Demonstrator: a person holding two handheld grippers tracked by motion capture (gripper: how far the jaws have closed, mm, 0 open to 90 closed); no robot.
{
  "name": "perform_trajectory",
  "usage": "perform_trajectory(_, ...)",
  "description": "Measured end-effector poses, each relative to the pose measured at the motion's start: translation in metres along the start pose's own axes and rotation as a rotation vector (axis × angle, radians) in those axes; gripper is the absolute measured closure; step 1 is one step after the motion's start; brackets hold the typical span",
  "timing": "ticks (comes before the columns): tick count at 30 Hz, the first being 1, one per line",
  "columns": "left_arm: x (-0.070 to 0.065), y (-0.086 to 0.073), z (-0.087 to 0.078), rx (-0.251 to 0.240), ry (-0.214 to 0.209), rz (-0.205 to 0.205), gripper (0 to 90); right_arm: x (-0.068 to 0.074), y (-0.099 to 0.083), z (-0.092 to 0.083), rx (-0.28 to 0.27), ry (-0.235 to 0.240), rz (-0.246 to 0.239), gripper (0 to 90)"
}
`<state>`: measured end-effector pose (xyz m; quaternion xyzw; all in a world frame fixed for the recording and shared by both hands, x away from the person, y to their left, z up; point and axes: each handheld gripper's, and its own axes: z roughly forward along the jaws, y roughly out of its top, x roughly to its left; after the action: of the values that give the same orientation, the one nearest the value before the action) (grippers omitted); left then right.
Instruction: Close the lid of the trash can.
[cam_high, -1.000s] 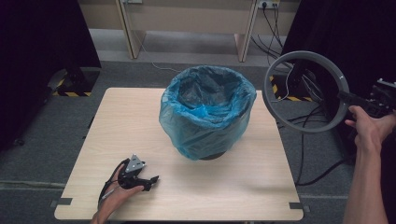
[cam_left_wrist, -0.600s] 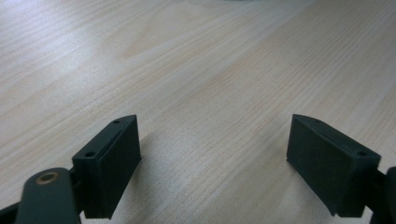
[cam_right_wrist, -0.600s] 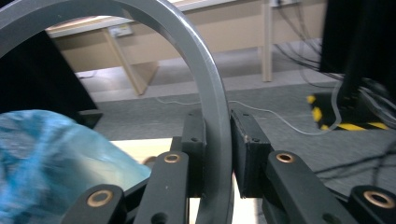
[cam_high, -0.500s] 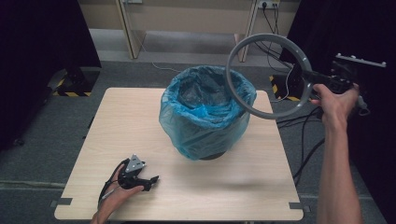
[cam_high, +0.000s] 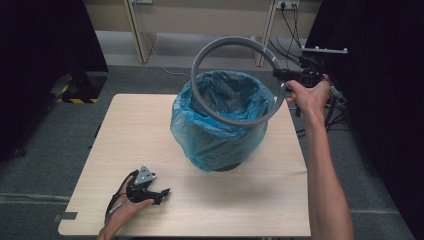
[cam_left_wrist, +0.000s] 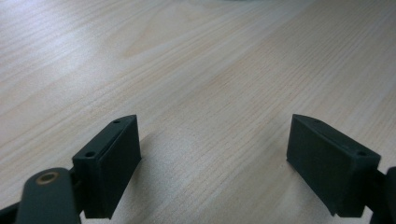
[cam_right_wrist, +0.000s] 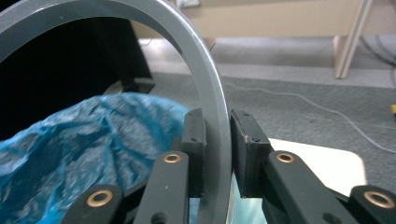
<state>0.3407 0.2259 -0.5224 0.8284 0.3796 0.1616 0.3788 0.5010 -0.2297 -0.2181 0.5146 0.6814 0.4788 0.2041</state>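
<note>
A dark bin lined with a blue plastic bag (cam_high: 220, 120) stands in the middle of the wooden table (cam_high: 140, 130). My right gripper (cam_high: 286, 82) is shut on the rim of a large grey ring (cam_high: 220, 52), holding it tilted in the air above the bin's far right side. In the right gripper view the ring (cam_right_wrist: 210, 84) runs between the two pads, with the blue bag (cam_right_wrist: 84, 149) below. My left gripper (cam_high: 159, 194) rests on the table near the front left, jaws open, and in the left gripper view bare wood (cam_left_wrist: 210, 79) lies between its fingers.
Dark curtains stand at both sides. Wooden frame legs (cam_high: 136, 30) and cables (cam_high: 295, 30) are on the grey floor beyond the table. The table's right edge (cam_high: 300, 165) lies under my right forearm.
My right hand has carried the grey ring leftward and slightly up, from beside the table's right side to over the bin. The left gripper has stayed put.
</note>
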Motion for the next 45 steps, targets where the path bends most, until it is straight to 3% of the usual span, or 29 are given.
perform_trajectory(4, 0.0, 0.0, 0.0, 0.001, -0.001, 0.0, 16.3, 0.013, -0.002, 0.013, 0.058, 0.027, -0.03, 76.7)
perform_trajectory(9, 0.0, 0.0, 0.0, 0.0, 0.0, 0.0, 16.4, 0.022, -0.005, 0.026, 0.138, 0.018, -0.052, 76.4)
perform_trajectory(17, 0.0, 0.0, 0.0, 0.0, 0.0, 0.0, 16.4, 0.023, -0.008, 0.043, 0.237, -0.046, -0.094, 75.2)
perform_trajectory(21, 0.0, 0.0, 0.0, 0.0, 0.0, 0.0, 16.3, 0.022, -0.008, 0.046, 0.247, -0.05, -0.102, 75.0)
perform_trajectory(25, 0.0, 0.0, 0.0, 0.0, 0.0, 0.0, 16.4, 0.025, -0.01, 0.049, 0.256, -0.073, -0.147, 72.9)
perform_trajectory(28, 0.0, 0.0, 0.0, 0.0, 0.0, 0.0, 16.4, 0.029, -0.013, 0.054, 0.287, -0.127, -0.204, 66.1)
perform_trajectory(29, 0.0, 0.0, 0.0, 0.0, 0.0, 0.0, 16.4, 0.029, -0.014, 0.055, 0.283, -0.14, -0.209, 64.1)
perform_trajectory(32, 0.0, 0.0, 0.0, 0.0, 0.0, 0.0, 16.4, 0.028, -0.015, 0.052, 0.255, -0.116, -0.186, 57.3)
perform_trajectory(37, 0.0, 0.0, 0.0, 0.0, 0.0, 0.0, 16.4, 0.023, -0.013, 0.04, 0.178, -0.068, -0.159, 57.4)
perform_trajectory(39, 0.0, 0.0, 0.0, 0.0, 0.0, 0.0, 16.4, 0.021, -0.012, 0.036, 0.153, -0.052, -0.154, 61.6)
perform_trajectory(44, 0.0, 0.0, 0.0, 0.0, 0.0, 0.0, 16.4, 0.02, -0.022, 0.041, 0.186, -0.064, -0.21, 73.8)
perform_trajectory(45, 0.0, 0.0, 0.0, 0.0, 0.0, 0.0, 16.4, 0.02, -0.024, 0.042, 0.181, -0.061, -0.203, 75.4)
